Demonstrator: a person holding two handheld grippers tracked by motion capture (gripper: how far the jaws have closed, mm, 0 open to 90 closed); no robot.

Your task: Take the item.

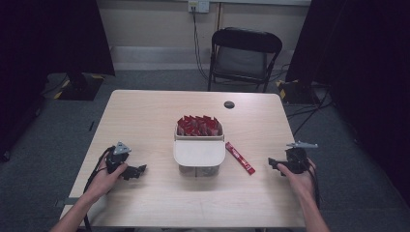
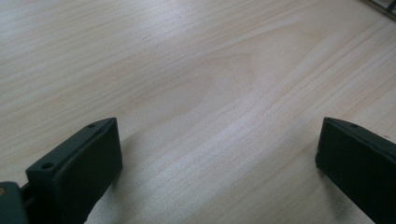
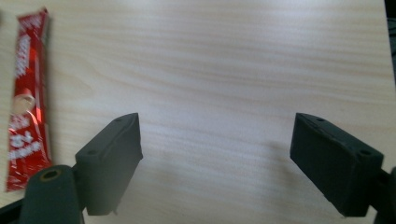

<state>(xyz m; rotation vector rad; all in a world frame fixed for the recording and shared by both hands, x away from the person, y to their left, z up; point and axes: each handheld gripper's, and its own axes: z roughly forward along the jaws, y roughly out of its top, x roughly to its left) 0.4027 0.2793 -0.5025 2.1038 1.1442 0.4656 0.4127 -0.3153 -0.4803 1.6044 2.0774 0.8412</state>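
— On the desk [image 1: 145,121], both grippers rest with jaws spread, empty: left gripper [image 1: 138,170], right gripper [image 1: 274,165]. One red sachet [image 1: 240,158] lies beside the box [image 1: 199,153].

— Risk? Flat foil could slip from the jaws.

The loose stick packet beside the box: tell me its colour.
Shiny red with white lettering; the stick packet shows best in the right gripper view.
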